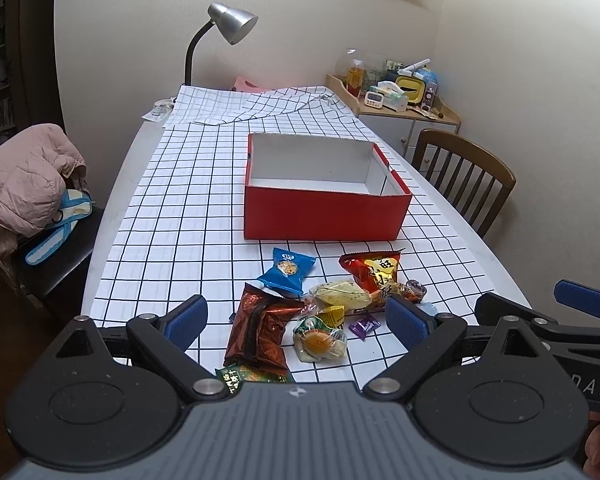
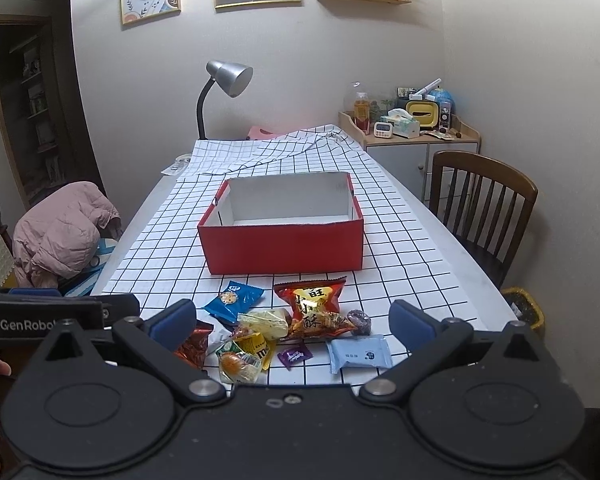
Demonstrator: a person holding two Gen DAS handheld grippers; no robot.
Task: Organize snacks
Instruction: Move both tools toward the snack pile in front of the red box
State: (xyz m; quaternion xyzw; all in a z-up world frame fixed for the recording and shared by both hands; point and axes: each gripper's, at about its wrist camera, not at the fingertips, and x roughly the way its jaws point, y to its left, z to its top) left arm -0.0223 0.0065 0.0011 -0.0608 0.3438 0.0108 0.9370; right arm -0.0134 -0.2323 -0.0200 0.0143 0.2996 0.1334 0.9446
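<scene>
An empty red box (image 1: 324,212) (image 2: 284,248) with a white inside stands mid-table. Several snack packets lie in a loose pile in front of it: a blue cookie packet (image 1: 287,270) (image 2: 233,300), a red-orange packet (image 1: 374,270) (image 2: 314,306), a brown packet (image 1: 260,330), a pale yellow packet (image 1: 342,294) (image 2: 266,322), a clear packet with an orange sweet (image 1: 320,340) (image 2: 236,364), a small purple sweet (image 1: 363,326) (image 2: 295,356) and a light blue packet (image 2: 358,354). My left gripper (image 1: 296,322) is open and empty above the pile's near side. My right gripper (image 2: 292,326) is open and empty, just right of the left one.
A checked cloth (image 1: 172,216) covers the white table. A desk lamp (image 1: 224,28) stands at the far end. A wooden chair (image 1: 466,176) is on the right. A chair with a pink jacket (image 1: 24,184) is on the left. A cluttered cabinet (image 1: 396,100) stands in the corner.
</scene>
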